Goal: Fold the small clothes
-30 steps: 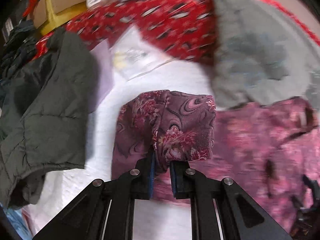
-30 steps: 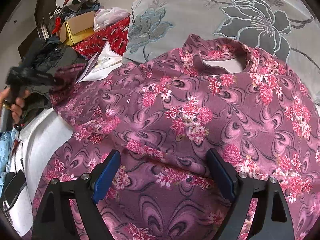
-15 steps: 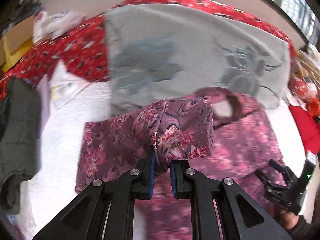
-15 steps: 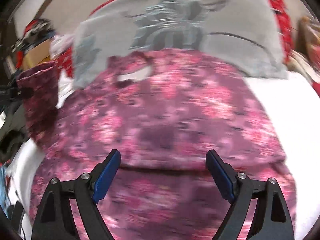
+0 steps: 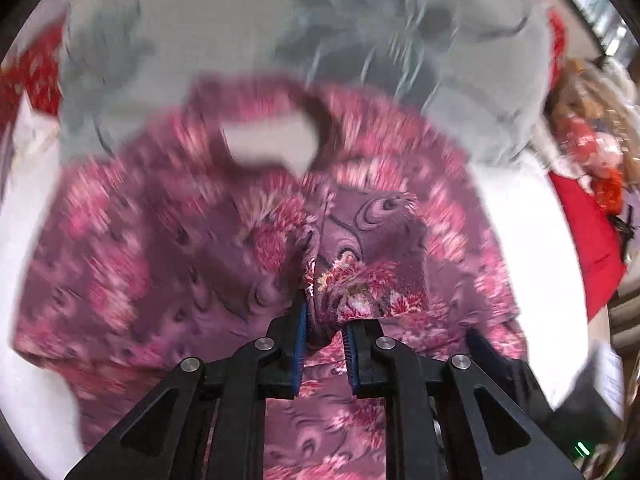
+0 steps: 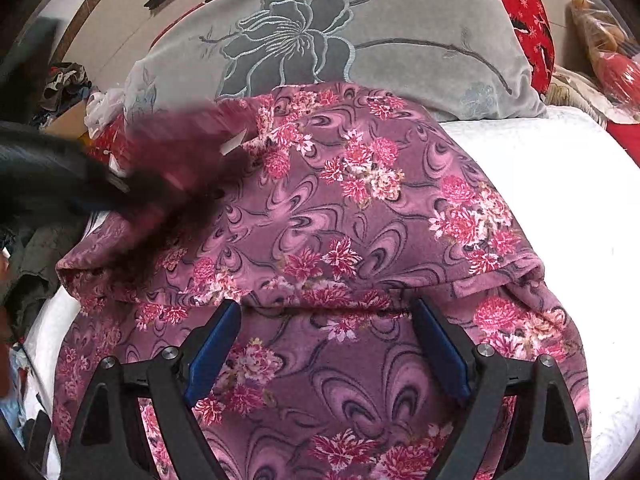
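Note:
A purple floral top (image 6: 340, 208) lies spread on a white bed sheet (image 6: 540, 152), its neck opening (image 5: 272, 144) toward the far side. My left gripper (image 5: 324, 332) is shut on the top's sleeve (image 5: 360, 260) and holds it above the body of the top. It shows as a dark blur at the left of the right wrist view (image 6: 60, 176), with the blurred sleeve beside it. My right gripper (image 6: 326, 344) is open and empty, just above the lower part of the top.
A grey cushion with a flower pattern (image 6: 340, 36) lies behind the top. A red patterned cloth (image 6: 524, 12) and bags (image 6: 600, 36) are at the far right. A dark jacket (image 6: 36, 264) and a cardboard box (image 6: 68, 120) are at the left.
My left gripper has carried the sleeve from the left side inward over the middle of the top. My right gripper has stayed open above the lower part of the top.

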